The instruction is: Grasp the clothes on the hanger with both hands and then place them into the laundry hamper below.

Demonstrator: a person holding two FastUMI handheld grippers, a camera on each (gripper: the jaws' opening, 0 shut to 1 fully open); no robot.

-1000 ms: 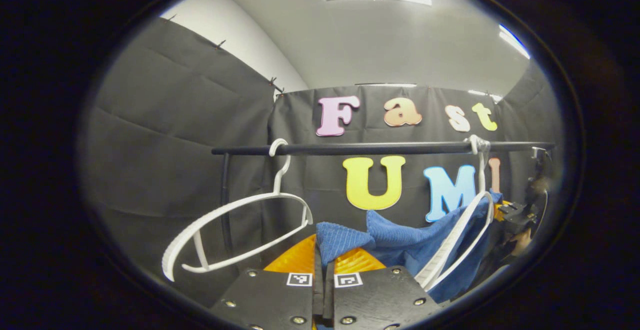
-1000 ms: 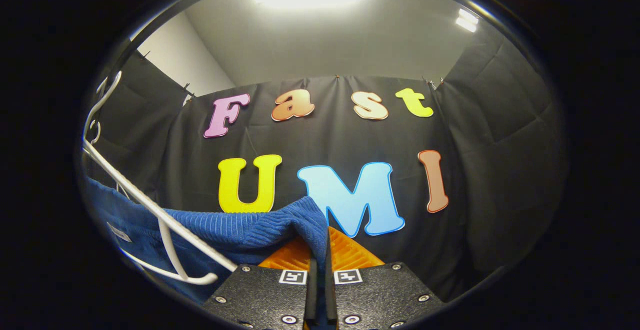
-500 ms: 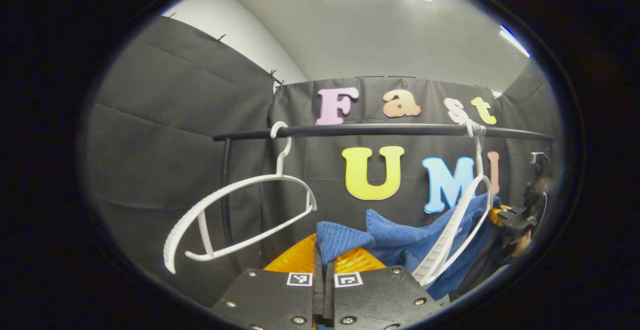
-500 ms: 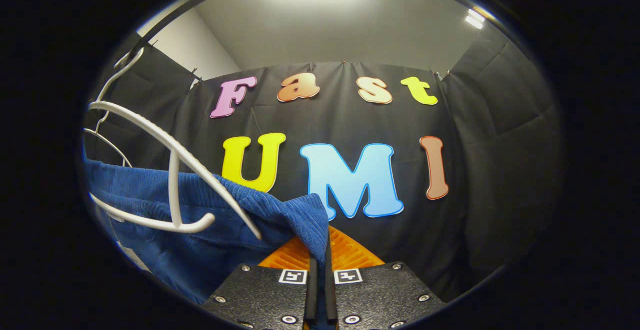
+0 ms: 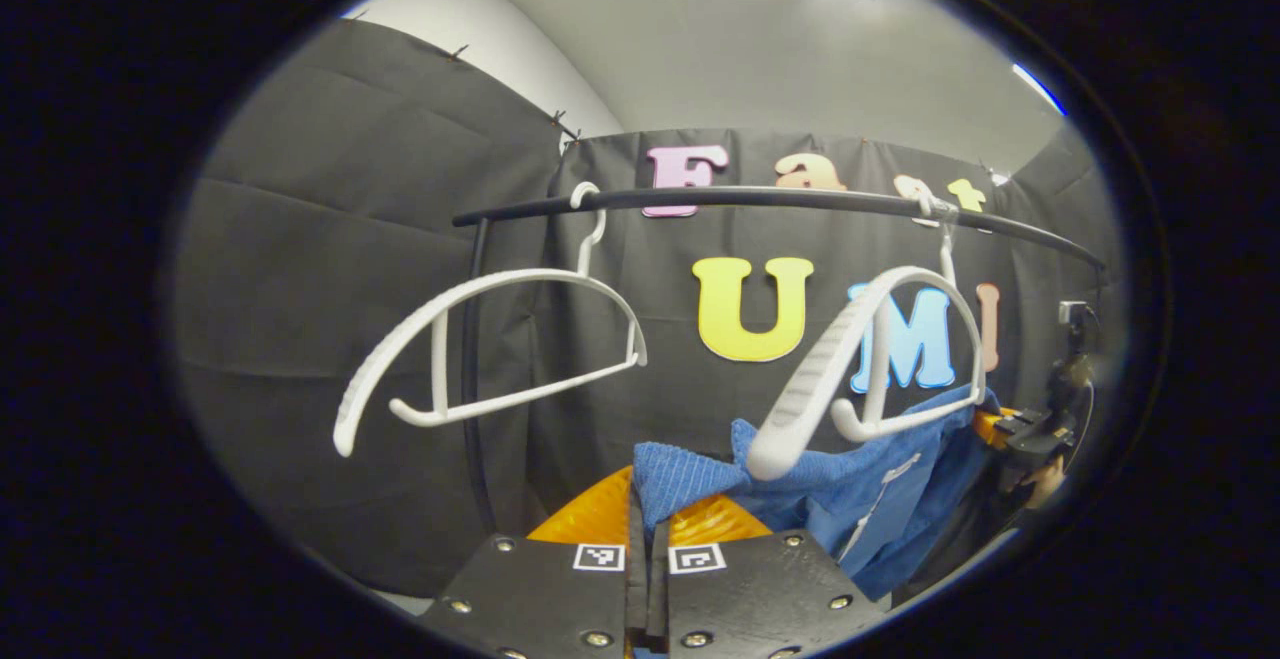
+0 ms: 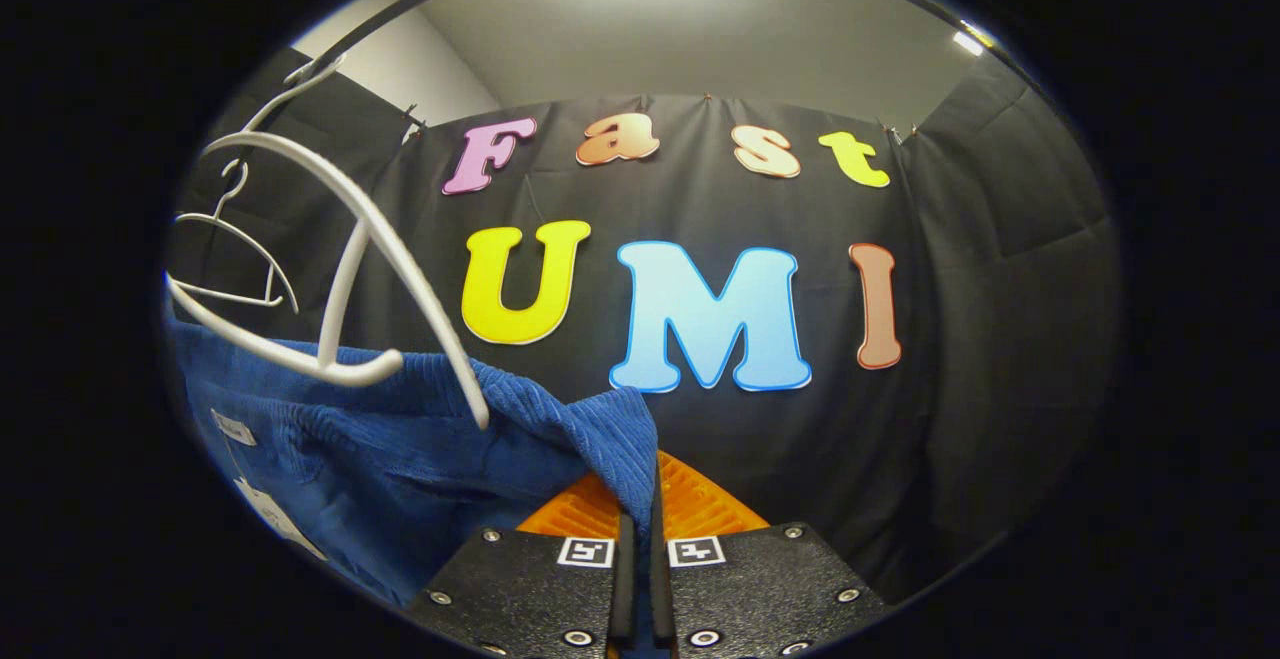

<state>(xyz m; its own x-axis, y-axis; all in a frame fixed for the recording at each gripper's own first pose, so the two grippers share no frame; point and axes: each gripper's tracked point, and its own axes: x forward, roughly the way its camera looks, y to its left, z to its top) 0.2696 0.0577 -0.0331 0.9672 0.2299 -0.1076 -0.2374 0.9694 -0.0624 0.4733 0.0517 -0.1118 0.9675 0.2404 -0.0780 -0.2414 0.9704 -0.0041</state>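
Left gripper view: the left gripper, at the bottom centre of the frame, has its two fingers pressed together on a corner of the blue garment. The garment stretches from there toward the lower right, where the right gripper and part of a hand appear at the frame's right edge. A black rail crosses the upper middle. Two white hangers hang from it: an empty hanger at centre left and a second hanger at centre right, its lower bar just above the garment; whether they touch cannot be told.

Right gripper view: the right gripper, at the bottom centre, is closed on another corner of the blue garment, which spreads toward the lower left. The nearer white hanger sits in the upper left, above the cloth.
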